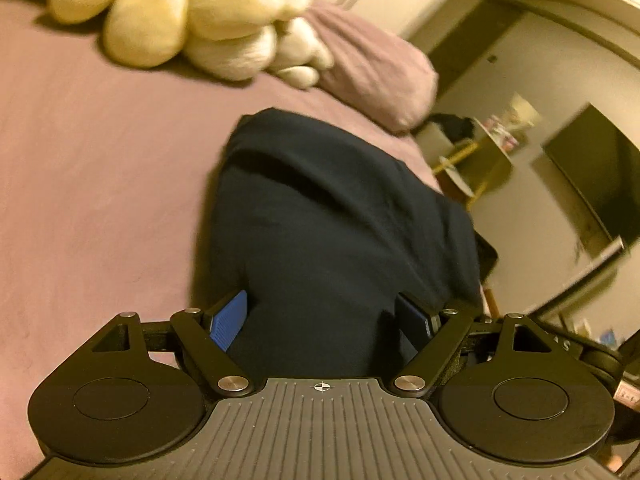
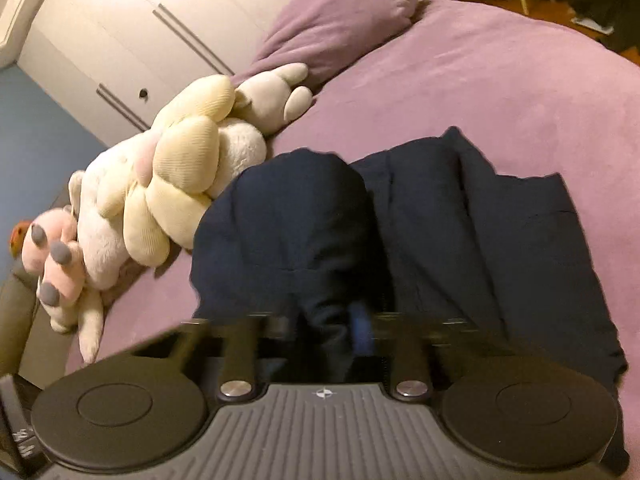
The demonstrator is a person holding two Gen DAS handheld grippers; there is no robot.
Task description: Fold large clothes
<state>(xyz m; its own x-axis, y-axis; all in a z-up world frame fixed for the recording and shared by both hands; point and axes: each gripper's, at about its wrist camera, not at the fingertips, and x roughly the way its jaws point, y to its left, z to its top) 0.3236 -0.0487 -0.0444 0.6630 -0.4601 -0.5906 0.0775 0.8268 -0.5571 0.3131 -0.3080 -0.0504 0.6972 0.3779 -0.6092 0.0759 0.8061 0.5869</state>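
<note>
A dark navy garment [image 2: 480,240] lies on a purple bed [image 2: 500,80]. In the right wrist view a bunched part of it rises into my right gripper [image 2: 328,328], whose blurred jaws stand close together on the cloth. In the left wrist view the same navy garment [image 1: 332,220] drapes up between the blue pads [image 1: 228,320] of my left gripper [image 1: 324,320]. The pads stand wide apart with cloth filling the gap, so the grip is unclear.
Cream and pink plush toys [image 2: 168,184] lie at the bed's far side beside a purple pillow [image 2: 344,12]. White wardrobe doors [image 2: 132,28] stand behind. In the left wrist view a shelf with small items [image 1: 480,152] and a dark screen [image 1: 600,176] stand past the bed edge.
</note>
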